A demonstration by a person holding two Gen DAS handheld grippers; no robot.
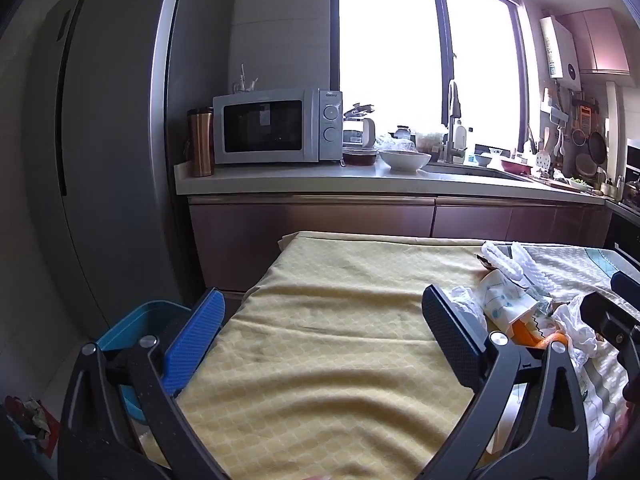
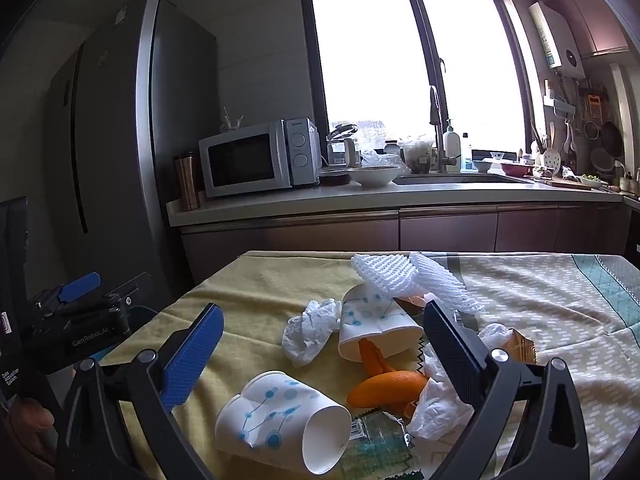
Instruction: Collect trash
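a tall grey refrigerator (image 2: 120,128) fills the left of a kitchen, beside a wide bright window (image 2: 412,60). below the window runs a pale countertop (image 2: 360,200) carrying a silver microwave (image 2: 256,156), a copper travel mug (image 2: 186,182) and a white bowl (image 2: 374,176) near the sink faucet (image 2: 438,136).

in front stands a table under a yellow patterned cloth (image 1: 340,340). a blue bin (image 1: 132,320) sits on the floor just off the table's left edge.

the trash lies in a loose heap on the cloth: two tipped paper cups with blue dots, the nearer paper cup (image 2: 280,424) with its mouth facing the right-wrist camera, the farther paper cup (image 2: 376,328) behind it; white foam fruit netting (image 2: 404,278) at the back; orange peel (image 2: 388,388) between the cups; crumpled white tissue (image 2: 310,330) to the left; a green printed wrapper (image 2: 376,448) at the front.

the left gripper (image 1: 320,344) hangs over bare yellow cloth, its jaws spread wide and holding nothing, with the heap to its right. the right gripper (image 2: 320,356) hangs above the heap, jaws likewise spread wide, touching nothing.
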